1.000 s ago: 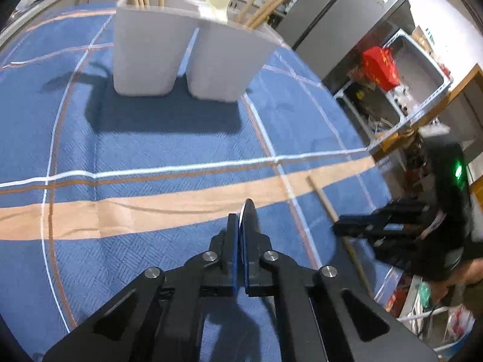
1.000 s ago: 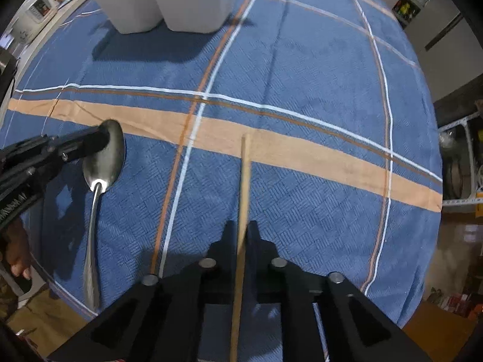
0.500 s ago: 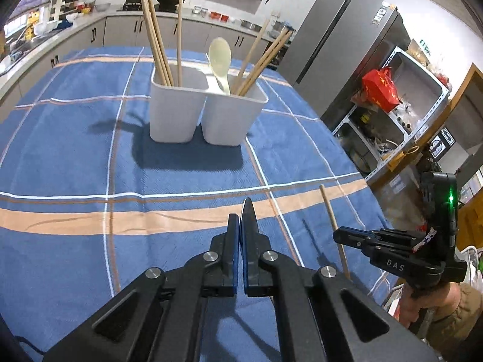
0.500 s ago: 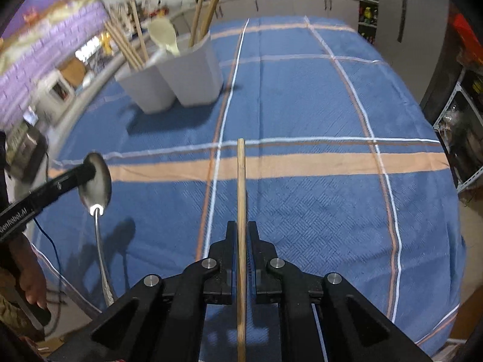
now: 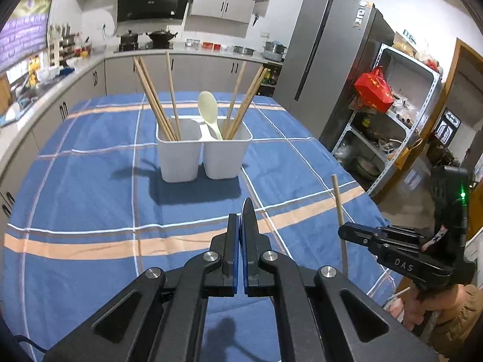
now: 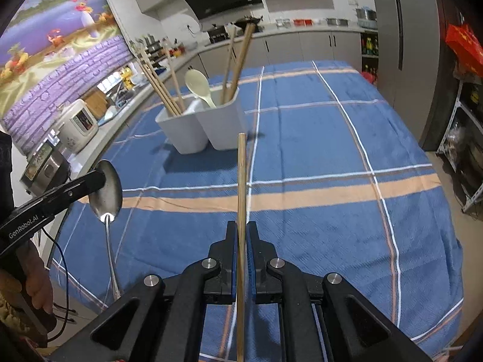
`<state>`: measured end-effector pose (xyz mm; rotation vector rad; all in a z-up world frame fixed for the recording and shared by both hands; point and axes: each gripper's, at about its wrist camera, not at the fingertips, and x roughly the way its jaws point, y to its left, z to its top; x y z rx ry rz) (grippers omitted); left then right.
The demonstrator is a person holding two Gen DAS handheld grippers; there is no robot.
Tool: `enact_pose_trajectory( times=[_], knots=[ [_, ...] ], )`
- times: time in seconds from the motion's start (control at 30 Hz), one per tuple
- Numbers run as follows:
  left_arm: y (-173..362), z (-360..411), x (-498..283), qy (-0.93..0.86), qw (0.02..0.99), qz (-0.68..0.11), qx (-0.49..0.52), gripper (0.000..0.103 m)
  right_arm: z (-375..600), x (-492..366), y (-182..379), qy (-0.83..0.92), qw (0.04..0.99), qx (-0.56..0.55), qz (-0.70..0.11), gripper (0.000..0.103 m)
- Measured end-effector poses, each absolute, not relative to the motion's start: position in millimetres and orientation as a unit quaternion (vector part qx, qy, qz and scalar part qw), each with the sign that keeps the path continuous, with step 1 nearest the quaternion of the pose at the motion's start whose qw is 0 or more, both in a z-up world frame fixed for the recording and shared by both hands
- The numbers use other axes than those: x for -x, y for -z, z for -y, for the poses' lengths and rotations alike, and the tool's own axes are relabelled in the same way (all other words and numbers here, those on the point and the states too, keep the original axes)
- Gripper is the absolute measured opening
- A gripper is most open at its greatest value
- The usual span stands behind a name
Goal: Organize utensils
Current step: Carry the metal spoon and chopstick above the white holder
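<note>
white holder (image 5: 203, 154) midtable, chopsticks (image 5: 154, 99) and pale spoon (image 5: 209, 111) inside

Two tongs are showing: the left tongs (image 5: 240, 226) are gripping one metal spoon (image 6: 107, 193), and the right tongs (image 6: 241, 235) are gripping one wooden chopstick (image 6: 241, 187). One white holder (image 5: 203, 157) with two compartments is standing on the worktop. Three chopsticks (image 5: 160, 102) are leaning in its left compartment; about three more (image 5: 247, 99) and one pale plastic spoon (image 5: 209, 111) are leaning in the right one.
</note>
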<state>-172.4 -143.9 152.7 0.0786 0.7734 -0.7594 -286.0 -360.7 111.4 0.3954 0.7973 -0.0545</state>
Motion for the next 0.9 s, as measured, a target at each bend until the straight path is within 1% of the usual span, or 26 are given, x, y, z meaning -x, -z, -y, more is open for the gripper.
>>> enact_pose_trajectory(
  times=[0.43,0.9],
  knots=[
    [-178,132,185,0.307,0.893,-0.317,-0.092,0.002,358,300,-136,0.030,0.921,-0.200,-0.334,0.006],
    [-184,133,181,0.265,0.907,-0.298,-0.132,0.002,354,291,-152,0.022,0.931,-0.187,-0.313,0.006]
  ],
)
